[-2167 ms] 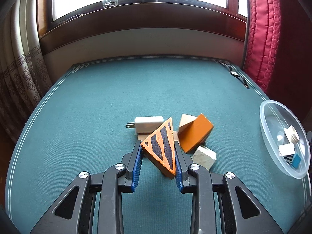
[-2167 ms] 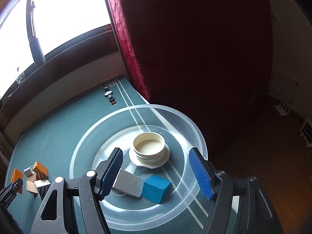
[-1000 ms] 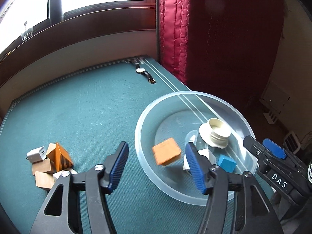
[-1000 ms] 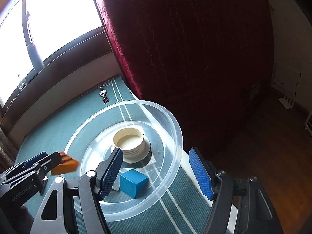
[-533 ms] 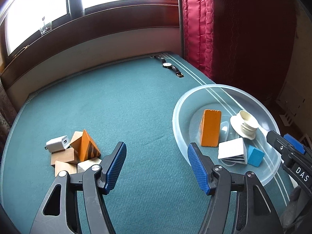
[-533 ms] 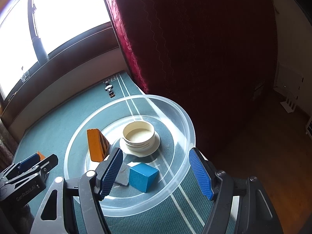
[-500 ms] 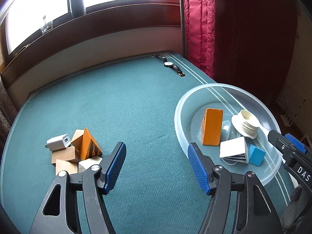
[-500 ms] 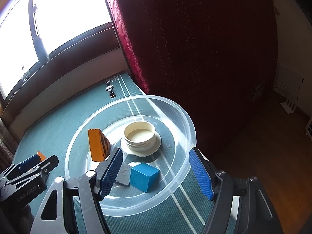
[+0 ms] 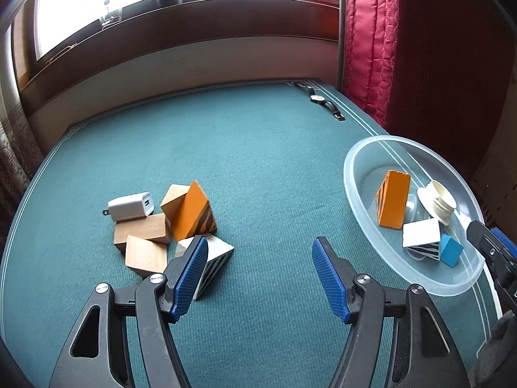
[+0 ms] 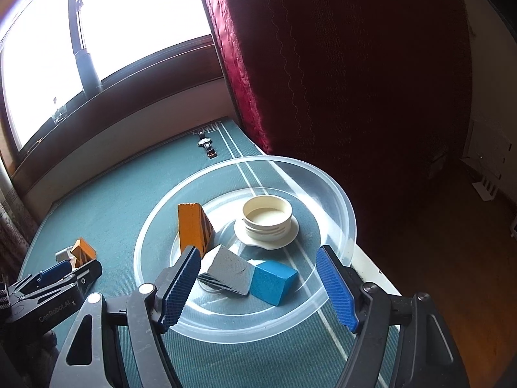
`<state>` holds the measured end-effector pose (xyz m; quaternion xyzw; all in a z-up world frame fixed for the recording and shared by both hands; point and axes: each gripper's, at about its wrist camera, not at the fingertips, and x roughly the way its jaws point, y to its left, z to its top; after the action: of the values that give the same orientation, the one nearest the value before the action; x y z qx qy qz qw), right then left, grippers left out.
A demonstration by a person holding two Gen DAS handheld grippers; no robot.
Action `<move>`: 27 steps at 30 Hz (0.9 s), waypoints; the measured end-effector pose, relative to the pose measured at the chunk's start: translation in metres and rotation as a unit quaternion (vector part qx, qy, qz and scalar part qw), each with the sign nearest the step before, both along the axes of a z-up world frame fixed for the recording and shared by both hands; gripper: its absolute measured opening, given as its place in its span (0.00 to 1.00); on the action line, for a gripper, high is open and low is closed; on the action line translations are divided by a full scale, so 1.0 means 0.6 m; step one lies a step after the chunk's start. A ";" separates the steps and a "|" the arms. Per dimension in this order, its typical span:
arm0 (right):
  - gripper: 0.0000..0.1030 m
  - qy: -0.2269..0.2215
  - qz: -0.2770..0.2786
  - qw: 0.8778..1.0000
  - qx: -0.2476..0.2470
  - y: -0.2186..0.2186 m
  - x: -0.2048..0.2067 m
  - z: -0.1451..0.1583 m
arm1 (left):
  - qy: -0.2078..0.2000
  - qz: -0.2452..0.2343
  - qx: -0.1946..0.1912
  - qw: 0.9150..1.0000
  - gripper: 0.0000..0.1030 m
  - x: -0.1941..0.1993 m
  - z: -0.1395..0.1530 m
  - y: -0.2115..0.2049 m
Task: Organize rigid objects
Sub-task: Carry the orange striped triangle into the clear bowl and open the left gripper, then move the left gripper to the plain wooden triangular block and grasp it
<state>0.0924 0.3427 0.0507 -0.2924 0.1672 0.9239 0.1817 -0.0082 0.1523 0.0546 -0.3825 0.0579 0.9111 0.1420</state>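
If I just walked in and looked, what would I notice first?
Probably the big clear bowl at the table's right edge, with a bright orange striped wedge standing in it beside a blue cube and a cream cup. Next, the little heap on the green table: another orange striped wedge, plain wooden blocks and a white charger.

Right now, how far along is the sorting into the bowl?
Done: an orange wedge, a white striped wedge, a blue block and a cream cup lie in the clear bowl. In hand: nothing; both grippers empty, the right one opening. Left: the block pile and charger.
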 end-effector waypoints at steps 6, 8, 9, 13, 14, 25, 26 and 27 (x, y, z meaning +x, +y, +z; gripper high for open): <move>0.82 0.000 0.014 1.000 0.004 -0.020 -0.003 0.001 | -0.009 0.036 0.007 0.999 0.66 -0.006 -0.007 -0.049; 0.83 0.000 0.019 1.000 0.005 -0.026 -0.005 0.001 | -0.009 0.047 0.006 0.999 0.66 -0.007 -0.010 -0.064; 0.83 0.000 0.021 1.000 0.005 -0.029 -0.005 0.001 | -0.010 0.052 0.005 0.999 0.66 -0.007 -0.011 -0.072; 0.84 0.001 0.029 1.000 0.008 -0.044 -0.005 0.001 | -0.011 0.069 0.002 0.998 0.66 -0.006 -0.018 -0.103; 0.84 0.001 0.032 0.999 0.009 -0.048 -0.004 0.001 | -0.011 0.074 0.001 0.997 0.66 -0.006 -0.019 -0.112; 0.84 -0.001 0.070 0.997 0.019 -0.097 -0.005 0.000 | -0.022 0.112 -0.015 0.993 0.66 -0.017 -0.042 -0.184; 0.84 -0.001 0.074 0.997 0.021 -0.103 -0.005 0.000 | -0.022 0.111 -0.016 0.993 0.66 -0.018 -0.043 -0.185; 0.84 -0.001 0.077 0.997 0.024 -0.108 -0.005 0.000 | -0.022 0.109 -0.018 0.994 0.66 -0.019 -0.044 -0.186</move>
<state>0.0893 0.2778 0.0509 -0.3009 0.1218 0.9386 0.1168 -0.0198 0.0410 0.0280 -0.4089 0.0289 0.9114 0.0361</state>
